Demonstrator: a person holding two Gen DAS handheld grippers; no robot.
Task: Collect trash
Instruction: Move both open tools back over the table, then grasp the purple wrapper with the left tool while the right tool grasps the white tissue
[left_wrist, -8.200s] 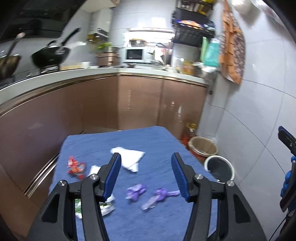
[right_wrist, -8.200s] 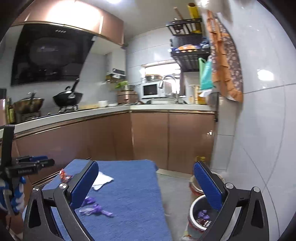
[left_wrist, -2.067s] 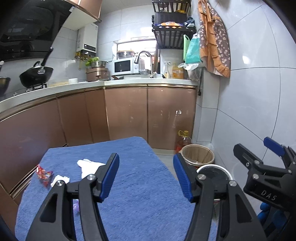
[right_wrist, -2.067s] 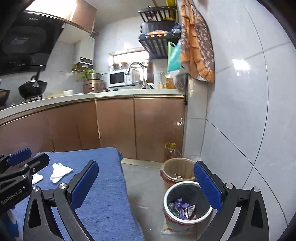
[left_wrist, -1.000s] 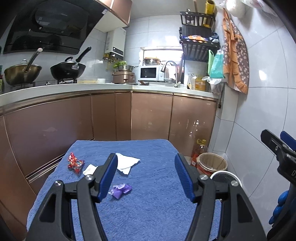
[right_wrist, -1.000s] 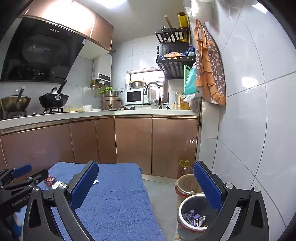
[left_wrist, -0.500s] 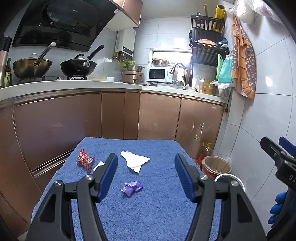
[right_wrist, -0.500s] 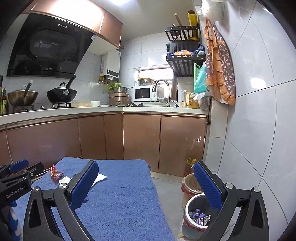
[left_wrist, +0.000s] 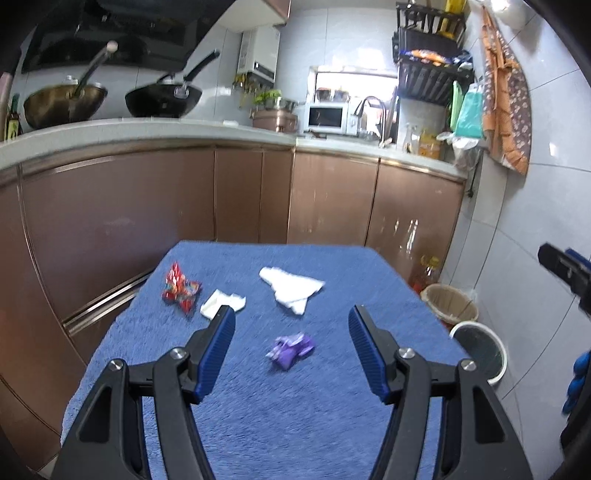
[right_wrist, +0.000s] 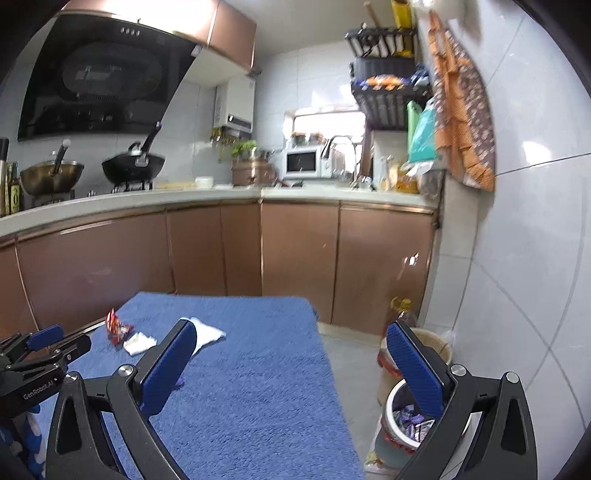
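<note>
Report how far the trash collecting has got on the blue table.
Done: purple wrappers already lie in the white-rimmed bin on the floor. In hand: nothing; the left tongs and right tongs are both open and empty. Left on the blue cloth: a purple wrapper, a red wrapper, a small white scrap and a larger white tissue.
</note>
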